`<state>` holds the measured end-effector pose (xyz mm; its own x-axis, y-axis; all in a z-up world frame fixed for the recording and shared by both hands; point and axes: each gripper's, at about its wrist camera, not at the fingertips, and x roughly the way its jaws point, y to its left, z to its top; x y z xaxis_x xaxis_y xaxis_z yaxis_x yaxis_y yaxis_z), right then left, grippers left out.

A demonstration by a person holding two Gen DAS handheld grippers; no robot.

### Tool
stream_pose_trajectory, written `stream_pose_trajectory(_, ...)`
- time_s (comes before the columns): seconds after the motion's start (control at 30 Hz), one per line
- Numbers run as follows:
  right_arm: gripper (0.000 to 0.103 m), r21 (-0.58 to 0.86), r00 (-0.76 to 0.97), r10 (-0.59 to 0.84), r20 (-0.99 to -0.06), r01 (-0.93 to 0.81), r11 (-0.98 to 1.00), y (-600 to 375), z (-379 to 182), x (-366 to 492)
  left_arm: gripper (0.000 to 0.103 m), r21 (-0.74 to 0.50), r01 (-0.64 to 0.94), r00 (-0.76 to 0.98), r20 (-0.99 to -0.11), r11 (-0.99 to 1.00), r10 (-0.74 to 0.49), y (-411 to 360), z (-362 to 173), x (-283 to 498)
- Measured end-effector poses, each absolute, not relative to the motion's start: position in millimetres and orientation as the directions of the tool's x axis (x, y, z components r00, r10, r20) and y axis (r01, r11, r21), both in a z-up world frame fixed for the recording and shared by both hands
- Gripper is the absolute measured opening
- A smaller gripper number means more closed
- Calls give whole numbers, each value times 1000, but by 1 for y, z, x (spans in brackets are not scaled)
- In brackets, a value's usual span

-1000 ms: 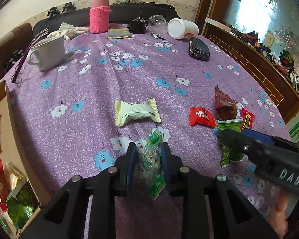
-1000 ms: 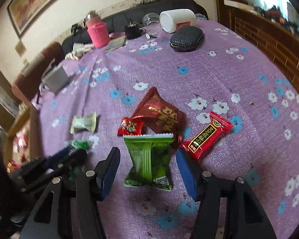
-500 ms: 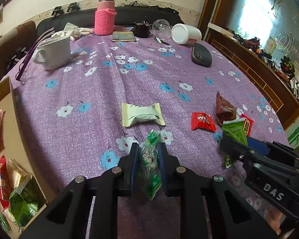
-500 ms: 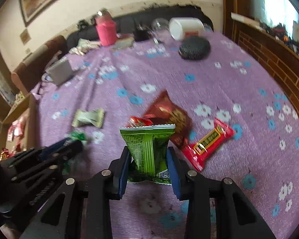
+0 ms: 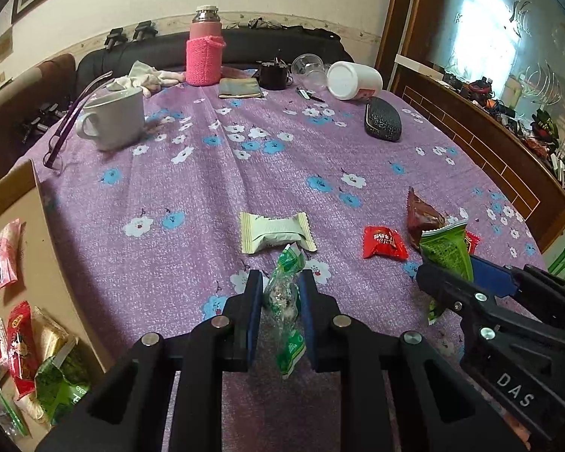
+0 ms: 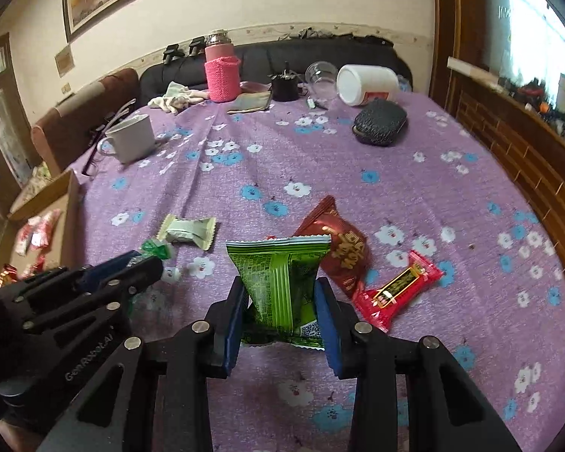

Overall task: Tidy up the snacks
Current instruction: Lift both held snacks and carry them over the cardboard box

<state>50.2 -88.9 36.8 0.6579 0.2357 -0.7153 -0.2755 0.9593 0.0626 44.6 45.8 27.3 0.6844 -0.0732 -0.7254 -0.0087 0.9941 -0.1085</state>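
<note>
Over a purple floral tablecloth [image 5: 192, 188], your left gripper [image 5: 280, 293] pinches a clear green-ended candy packet [image 5: 284, 301] while your right gripper [image 6: 278, 301] clamps a green snack bag [image 6: 278, 275].

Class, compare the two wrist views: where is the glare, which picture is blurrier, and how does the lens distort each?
Left wrist view: window blown out at upper right, table edges bowed by fisheye, clear-wrapped snack sharp. Right wrist view: window glare again, slight motion blur overall, green packet fairly crisp, dark corners.
</note>
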Motion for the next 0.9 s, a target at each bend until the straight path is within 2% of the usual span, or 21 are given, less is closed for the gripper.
stream_pose_trajectory(0.37, 38, -75, 723, 116, -681, -227, 971, -83, 39, 48, 19, -102, -16, 693, -718, 995, -63, 47, 29, 43)
stream_pose_trajectory(0.9, 39, -134, 743, 52, -668, -189, 973, -83, 38, 48, 19, -93, -27, 702, -711, 995, -47, 49, 31, 42)
